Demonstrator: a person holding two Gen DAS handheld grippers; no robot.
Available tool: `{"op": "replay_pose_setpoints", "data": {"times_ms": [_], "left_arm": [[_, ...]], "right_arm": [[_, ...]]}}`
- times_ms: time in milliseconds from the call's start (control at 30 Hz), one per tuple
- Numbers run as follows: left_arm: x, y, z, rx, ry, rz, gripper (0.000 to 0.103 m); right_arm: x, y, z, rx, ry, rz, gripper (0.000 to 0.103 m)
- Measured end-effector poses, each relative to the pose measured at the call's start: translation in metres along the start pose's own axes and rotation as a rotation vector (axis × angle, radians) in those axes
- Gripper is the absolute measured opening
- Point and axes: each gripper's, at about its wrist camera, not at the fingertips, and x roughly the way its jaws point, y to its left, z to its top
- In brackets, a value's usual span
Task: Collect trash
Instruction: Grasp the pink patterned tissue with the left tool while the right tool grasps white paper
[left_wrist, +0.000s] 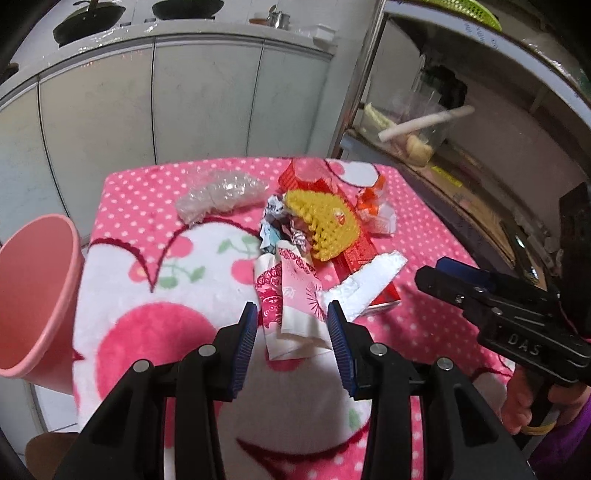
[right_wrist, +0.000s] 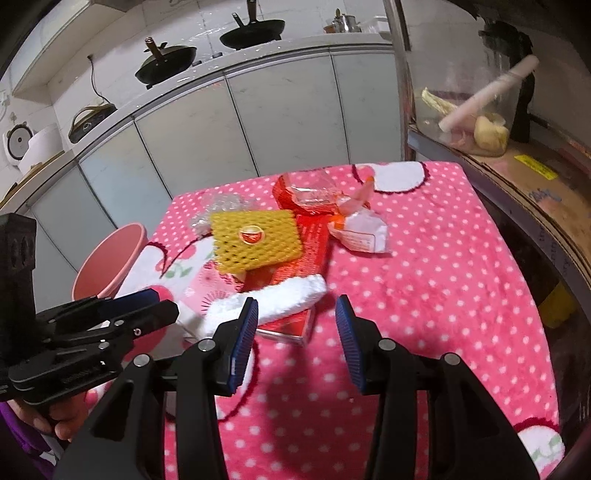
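I see the trash heaped mid-tabletop (right_wrist: 443, 258) on a fuzzy pink fleece cover (left_wrist: 147, 184) dotted white, with cherry and heart prints. The pile mixes textures: a yellow foam net sleeve (right_wrist: 255, 240) with an open lattice and a small red sticker; a long red carton (right_wrist: 295, 280) beneath it; a strip of white fluffy foam (right_wrist: 280, 299) lying across the carton's near end; a folded pink-and-white patterned paper wrapper (left_wrist: 291, 306); crumpled foil-like scraps (left_wrist: 275, 229); a wad of clear crinkled plastic (left_wrist: 221, 194); a glossy red-and-clear plastic tray (right_wrist: 310, 195) at the far side; and an orange-and-white packet (right_wrist: 364, 230) beside it. A smooth pink plastic bin (left_wrist: 33, 295) stands off the tabletop's left edge.

My left gripper (left_wrist: 293, 345) is spread, its ribbed blue pads straddling the near end of the paper wrapper without pinching it. My right gripper (right_wrist: 297, 345) is spread too, with nothing gripped, just before the carton and white strip.
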Motion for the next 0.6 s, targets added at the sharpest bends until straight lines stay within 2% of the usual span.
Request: {"op": "replay_pose_setpoints", "data": {"times_ms": [233,367,600], "left_arm": [[0.016,-0.001,0.0,-0.008,0.031,0.032,0.035],[0.02,-0.005,-0.001,-0.009,0.043,0.023,0.019],[0.013,-0.01,0.001,0.001,0.015,0.009,0.01]], "right_arm": [[0.02,-0.006,0.005,0.008,0.032,0.017,0.045],[0.034,-0.007,0.006,0.014,0.064,0.029,0.045],[0.043,-0.007,0.009,0.048,0.064,0.068,0.045]]}}
